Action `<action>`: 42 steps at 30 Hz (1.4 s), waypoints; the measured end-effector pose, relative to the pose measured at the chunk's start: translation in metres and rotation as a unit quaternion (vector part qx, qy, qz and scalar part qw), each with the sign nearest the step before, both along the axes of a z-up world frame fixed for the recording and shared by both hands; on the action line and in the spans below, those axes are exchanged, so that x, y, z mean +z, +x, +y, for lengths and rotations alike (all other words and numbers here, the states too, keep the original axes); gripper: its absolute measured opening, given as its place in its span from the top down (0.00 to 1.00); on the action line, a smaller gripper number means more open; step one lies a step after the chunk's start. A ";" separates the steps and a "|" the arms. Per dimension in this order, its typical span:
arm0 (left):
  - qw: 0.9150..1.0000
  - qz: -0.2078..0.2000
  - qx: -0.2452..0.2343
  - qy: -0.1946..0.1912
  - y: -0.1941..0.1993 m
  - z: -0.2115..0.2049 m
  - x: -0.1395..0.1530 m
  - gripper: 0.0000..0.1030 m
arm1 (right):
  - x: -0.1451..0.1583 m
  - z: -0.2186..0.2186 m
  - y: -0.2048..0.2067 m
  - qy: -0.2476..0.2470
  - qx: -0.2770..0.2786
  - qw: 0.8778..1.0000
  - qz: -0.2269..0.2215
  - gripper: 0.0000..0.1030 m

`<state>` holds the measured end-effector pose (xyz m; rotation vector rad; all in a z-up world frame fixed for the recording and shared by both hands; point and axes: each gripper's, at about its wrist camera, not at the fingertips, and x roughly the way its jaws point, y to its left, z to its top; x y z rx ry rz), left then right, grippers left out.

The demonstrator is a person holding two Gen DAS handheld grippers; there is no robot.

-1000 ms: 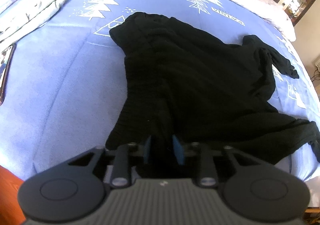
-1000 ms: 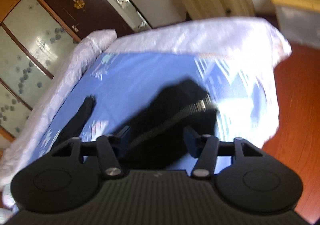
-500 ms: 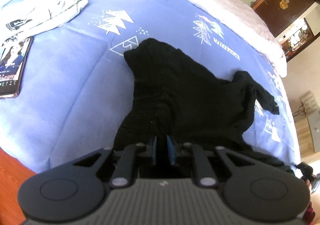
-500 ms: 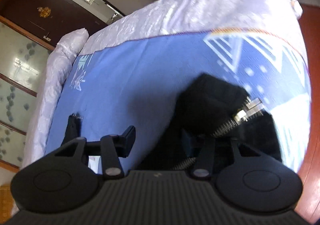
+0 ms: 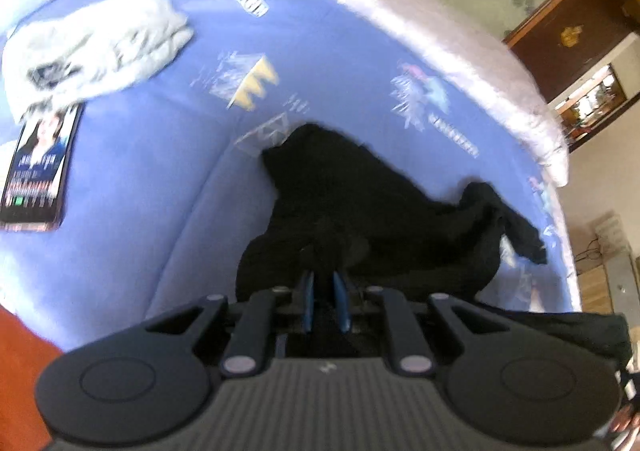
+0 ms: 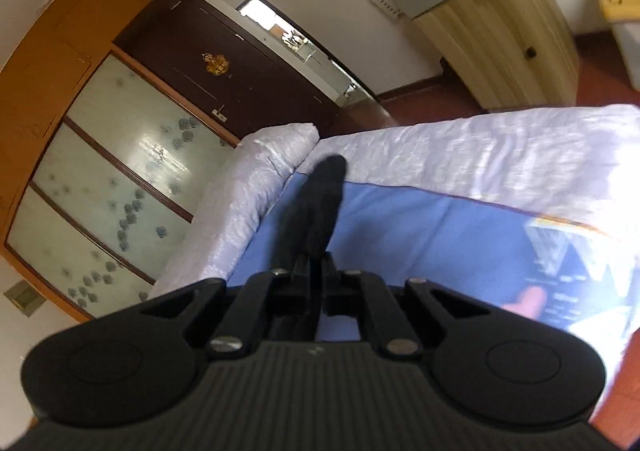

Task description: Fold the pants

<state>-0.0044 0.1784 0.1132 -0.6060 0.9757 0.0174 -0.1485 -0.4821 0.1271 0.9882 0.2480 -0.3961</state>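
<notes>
Pants, black, are bunched up on the blue bed in the left wrist view, one leg trailing off toward the bed's right edge. Left claw is clamped on a pinch of the fabric right at the near edge, cloth pulled up into a little peak between the blue pads. A phone and a grey folded garment sit well off to the left, out of the way.

Right wrist view: right claw has its jaws pressed together on another bit of the pants, which stands up in front of it as a dark strip, with the bed below.

What worries me: both grips look like small pinches of a slippery heap, so one could slip out if the claws pull apart hard. Also can't tell if each claw has a matching corner, so the spread may come out twisted.
</notes>
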 end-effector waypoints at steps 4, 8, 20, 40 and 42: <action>0.999 0.044 -0.025 0.017 0.005 -0.007 -0.032 0.78 | -0.080 -0.001 -0.003 0.016 -0.020 0.992 0.120 0.91; 0.997 0.074 -0.010 0.023 -0.002 -0.006 -0.052 0.70 | -0.137 -0.004 -0.024 0.089 -0.061 0.986 0.126 0.84; 0.999 0.018 -0.023 0.042 -0.018 0.008 -0.045 0.46 | -0.069 0.037 -0.002 -0.018 -0.044 0.996 0.070 0.61; 0.961 -0.025 -0.102 0.257 0.181 -0.035 -0.090 0.74 | -0.127 0.232 0.180 -0.001 0.304 0.944 0.129 0.59; 0.955 -0.066 -0.057 0.283 0.185 -0.020 -0.060 0.74 | -0.125 0.233 0.185 0.003 0.303 0.944 0.131 0.59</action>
